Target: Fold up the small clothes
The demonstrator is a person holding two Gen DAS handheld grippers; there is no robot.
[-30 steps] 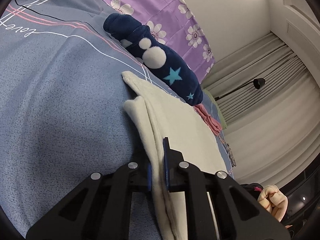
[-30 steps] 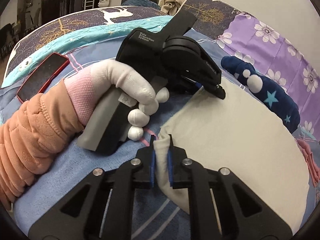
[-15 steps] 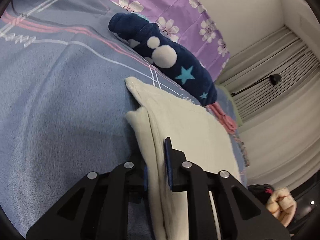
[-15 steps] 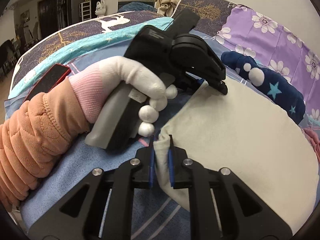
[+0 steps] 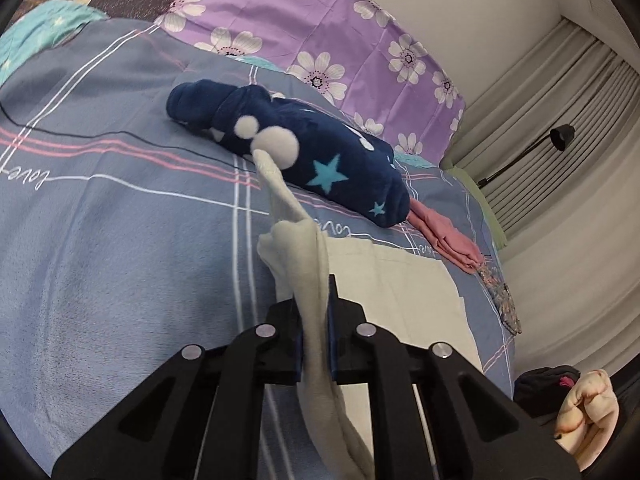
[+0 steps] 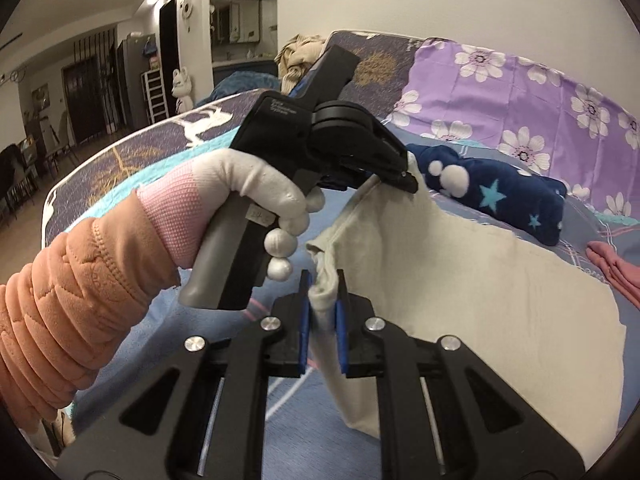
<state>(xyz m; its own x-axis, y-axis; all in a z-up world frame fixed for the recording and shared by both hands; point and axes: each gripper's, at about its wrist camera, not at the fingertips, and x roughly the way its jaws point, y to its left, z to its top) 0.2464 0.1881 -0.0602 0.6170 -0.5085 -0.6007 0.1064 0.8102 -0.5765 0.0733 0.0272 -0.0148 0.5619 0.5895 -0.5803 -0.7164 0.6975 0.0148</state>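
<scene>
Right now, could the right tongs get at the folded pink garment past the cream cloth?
Probably not yet: the right tongs are shut on the cream cloth, which also lies between them and the pink garment.

1. The cream cotton garment runs off the bottom edge in the left wrist view.
2. The folded pink cloth is cut by the right edge.
3. Distant room furniture is too dim to identify.
</scene>
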